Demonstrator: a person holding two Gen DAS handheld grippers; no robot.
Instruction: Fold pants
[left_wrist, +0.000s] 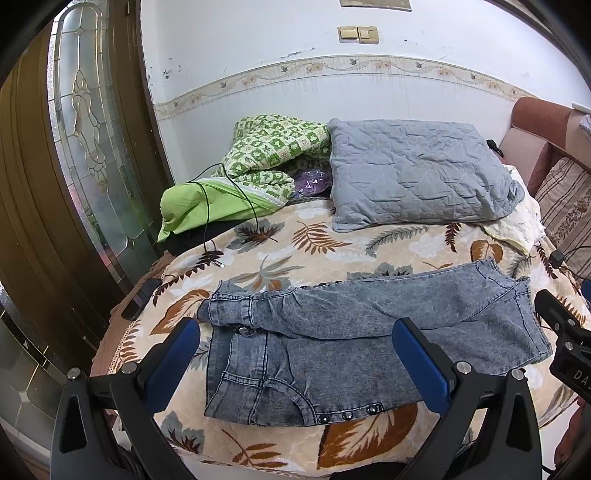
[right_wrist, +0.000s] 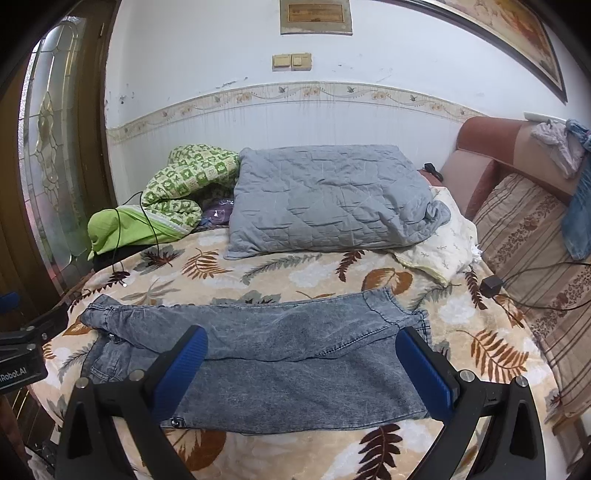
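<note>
Both grippers hover at near edge of bed (left_wrist: 295, 435), jaws spread, holding nothing: left gripper (left_wrist: 295, 354), right gripper (right_wrist: 306, 363). Pants (left_wrist: 351, 332) lie flat on bed just ahead, waist to left, one leg laid over the other, hems to right. I judge lengthwise fold done, crosswise fold next. Next move calls for pinching waist and hem ends together, carrying one over. Near hem corner hidden behind my right finger (right_wrist: 424, 373). Beyond: pillow (right_wrist: 325, 199), green quilt (left_wrist: 273, 155), cable (left_wrist: 221, 206), wall (left_wrist: 295, 85).
</note>
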